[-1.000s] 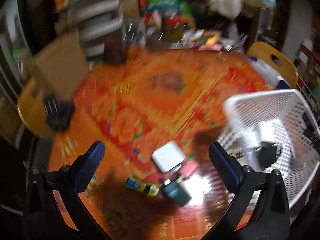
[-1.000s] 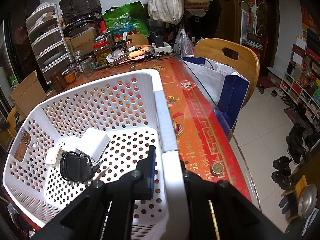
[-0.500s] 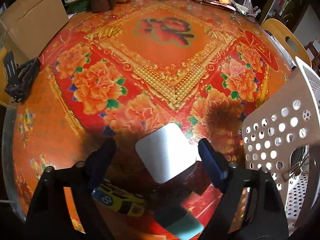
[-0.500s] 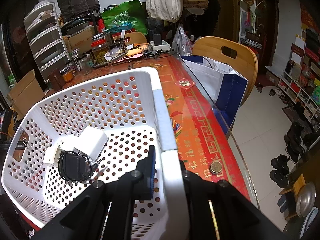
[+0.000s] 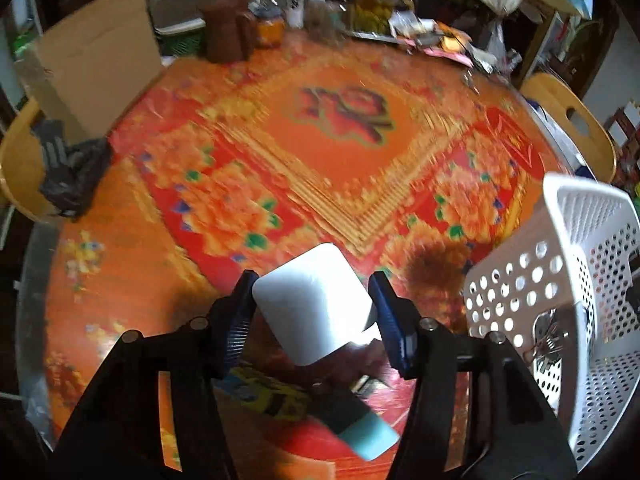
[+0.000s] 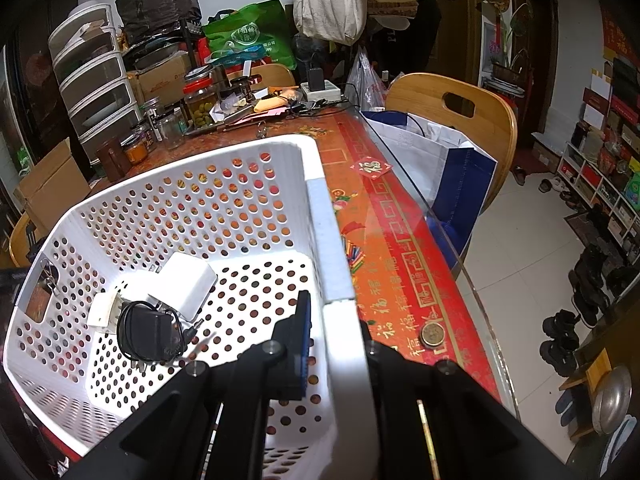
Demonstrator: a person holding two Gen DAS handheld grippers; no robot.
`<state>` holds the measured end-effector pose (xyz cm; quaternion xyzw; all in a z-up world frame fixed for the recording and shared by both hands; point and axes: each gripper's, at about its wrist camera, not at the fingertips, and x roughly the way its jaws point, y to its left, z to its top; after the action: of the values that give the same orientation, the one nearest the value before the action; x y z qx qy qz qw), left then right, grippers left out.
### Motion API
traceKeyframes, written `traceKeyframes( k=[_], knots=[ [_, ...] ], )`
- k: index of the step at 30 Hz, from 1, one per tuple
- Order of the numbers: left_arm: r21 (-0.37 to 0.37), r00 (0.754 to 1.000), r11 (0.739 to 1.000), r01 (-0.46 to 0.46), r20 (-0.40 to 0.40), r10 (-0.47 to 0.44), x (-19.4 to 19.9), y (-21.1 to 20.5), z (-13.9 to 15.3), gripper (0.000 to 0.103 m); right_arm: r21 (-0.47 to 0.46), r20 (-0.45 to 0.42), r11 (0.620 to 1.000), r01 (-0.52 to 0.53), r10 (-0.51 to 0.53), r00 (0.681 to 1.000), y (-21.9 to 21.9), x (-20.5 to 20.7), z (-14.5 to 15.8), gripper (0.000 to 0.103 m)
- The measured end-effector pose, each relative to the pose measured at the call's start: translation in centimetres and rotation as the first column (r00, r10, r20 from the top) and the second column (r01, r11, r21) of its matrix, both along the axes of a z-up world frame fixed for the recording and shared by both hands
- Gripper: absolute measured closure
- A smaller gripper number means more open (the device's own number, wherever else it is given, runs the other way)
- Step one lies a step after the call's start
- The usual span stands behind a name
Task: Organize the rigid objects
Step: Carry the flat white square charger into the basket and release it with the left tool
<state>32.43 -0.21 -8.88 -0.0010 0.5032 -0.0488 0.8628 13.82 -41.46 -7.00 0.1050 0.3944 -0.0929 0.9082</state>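
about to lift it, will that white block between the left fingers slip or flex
The white block looks rigid, so probably no flexing. Its glossy faces and rounded corners may slip as the left gripper closes. It looks likely light.

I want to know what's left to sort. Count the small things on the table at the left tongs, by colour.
White block: 1
Yellow thing: 1
Teal thing: 1
Total: 3, as far as the blur shows

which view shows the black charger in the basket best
The right wrist view: the black charger lies in plain sight on the white basket floor, cord coiled round it. In the left wrist view the basket wall almost entirely hides it.
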Motion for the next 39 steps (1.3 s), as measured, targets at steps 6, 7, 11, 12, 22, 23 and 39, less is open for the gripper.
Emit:
traceKeyframes(
  k=[6,7,11,12,22,23,39],
  knots=[
    [0.018,0.998,0.999,-0.045,0.041,0.044,0.0,2.6,3.0,0.049,0.002,0.002,1.000,-0.002,0.002,1.000,0.0,0.0,0.0,0.094],
    [0.021,0.998,0.999,-0.049,0.051,0.048,-0.1,2.8,3.6,0.049,0.002,0.001,1.000,-0.002,0.002,1.000,0.0,0.0,0.0,0.094],
    [0.028,0.995,0.999,-0.047,0.085,0.044,-0.8,3.1,5.4,0.049,0.001,0.002,1.000,-0.003,0.003,1.000,0.0,-0.1,0.0,0.094],
    [0.030,0.995,0.999,-0.041,0.092,0.038,-1.0,2.9,5.8,0.049,0.001,0.002,1.000,-0.003,0.003,1.000,0.1,-0.1,0.0,0.094],
    [0.051,0.993,0.999,-0.007,0.121,0.000,-2.2,0.7,7.7,0.049,0.001,0.002,1.000,-0.004,0.004,1.000,0.1,-0.1,0.0,0.094],
    [0.053,0.993,0.999,-0.006,0.121,-0.001,-2.2,0.5,7.8,0.049,0.001,0.002,1.000,-0.004,0.004,1.000,0.1,-0.1,0.0,0.094],
    [0.083,0.975,0.990,0.116,0.181,-0.130,-5.5,-5.3,11.3,0.049,0.002,0.003,1.000,-0.003,0.003,1.000,0.1,-0.1,0.0,0.094]
  ],
)
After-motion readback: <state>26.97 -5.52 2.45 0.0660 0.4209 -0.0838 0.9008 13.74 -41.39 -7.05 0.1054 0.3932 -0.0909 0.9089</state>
